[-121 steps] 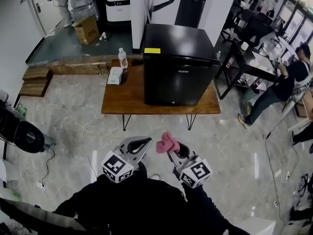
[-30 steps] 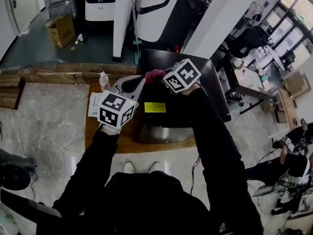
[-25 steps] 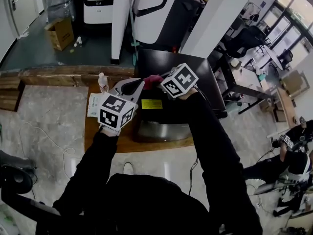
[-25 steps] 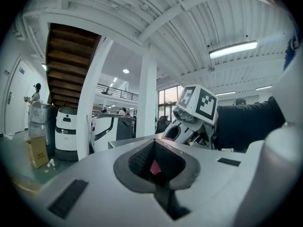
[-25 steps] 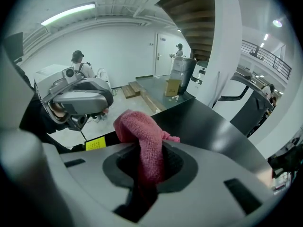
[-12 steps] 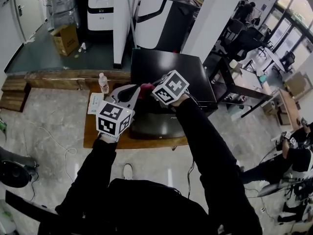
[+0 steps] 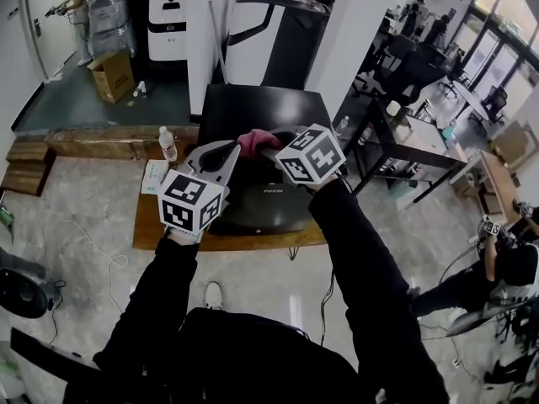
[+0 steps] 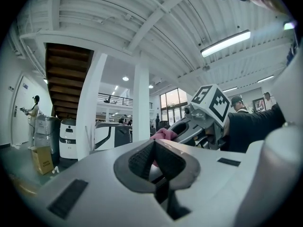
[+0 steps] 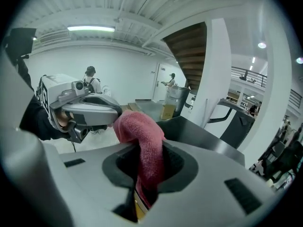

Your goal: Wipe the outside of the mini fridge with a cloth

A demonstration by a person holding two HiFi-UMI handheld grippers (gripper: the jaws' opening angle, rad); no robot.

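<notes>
Closed in from across the floor, now over the fridge [image 7: 268, 116]. Clamping the cloth [image 7: 254, 140] in right gripper [image 7: 271, 147], left gripper [image 7: 224, 152] pinched together, empty. Wiping can start.

Mini fridge [image 7: 261, 108] partly behind sleeves [image 7: 354, 251]

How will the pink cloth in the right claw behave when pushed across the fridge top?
Probably floppy: the pink cloth slumps over the right claw. Likely light and grippy, given its terry texture; it may bunch on the mini fridge.
</notes>
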